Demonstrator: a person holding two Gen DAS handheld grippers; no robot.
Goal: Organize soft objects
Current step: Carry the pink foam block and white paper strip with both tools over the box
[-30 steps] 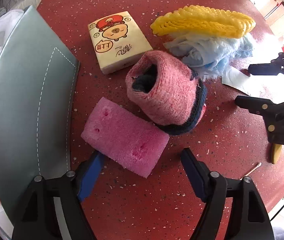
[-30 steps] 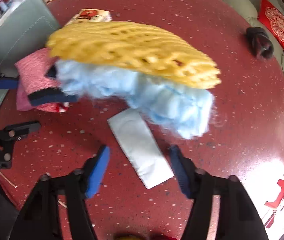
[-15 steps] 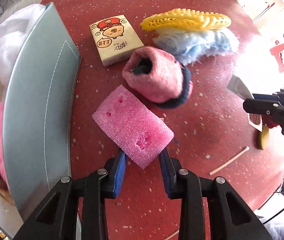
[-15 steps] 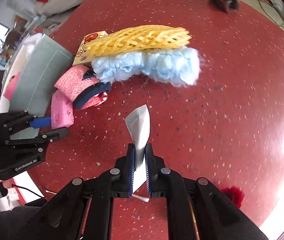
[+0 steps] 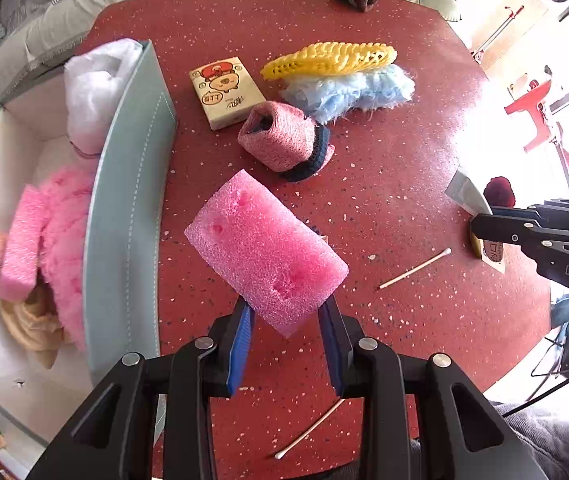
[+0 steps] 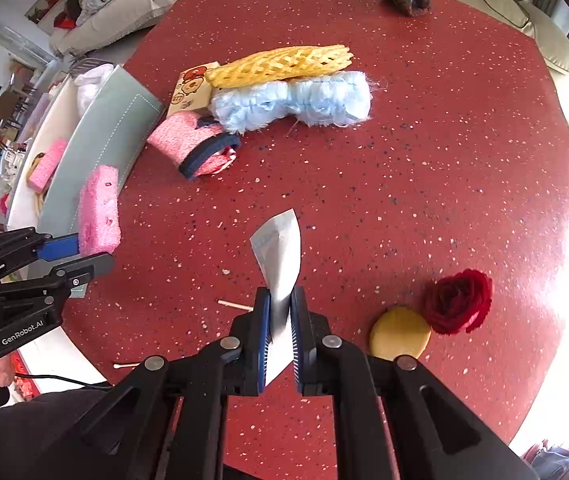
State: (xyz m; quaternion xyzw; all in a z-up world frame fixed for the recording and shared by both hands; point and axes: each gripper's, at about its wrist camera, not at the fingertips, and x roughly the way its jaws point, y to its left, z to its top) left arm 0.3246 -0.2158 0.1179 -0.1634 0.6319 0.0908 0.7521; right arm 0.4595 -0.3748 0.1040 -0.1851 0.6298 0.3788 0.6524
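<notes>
Left gripper [image 5: 286, 326] clamped on the near corner of a pink rectangular foam block [image 5: 265, 253], raised clear of the red speckled desk [image 5: 384, 168], just right of the grey-green wall of the open white-lined storage box [image 5: 124, 220]. Right gripper [image 6: 281, 330] clenched on a thin white soft packet [image 6: 278, 258], also raised above the desk, its free end curling upward.

Already in the box at the far left: a second pink foam strip [image 5: 18, 248], a fluffy pink item [image 5: 66, 232], and a white plastic bag [image 5: 92, 92]. Yet to be sorted, at the far side of the desk: a pink knitted roll with a dark navy band [image 5: 284, 140], a yellow foam fruit net [image 5: 330, 60] lying on a pale blue fluffy bundle [image 5: 348, 94], and a cartoon-printed tissue pack [image 5: 226, 94].

Risks, judged from here:
- Foam block pinched only at one corner; likely to pivot or slip out during a swing towards the box.
- Tall box wall close by; block's hanging far end could snag on it if carried too low.
- Packet thin and floppy; could slide from the pads or fold.
- Both grippers loaded and near each other; collision possible if both head for the box at once.
</notes>
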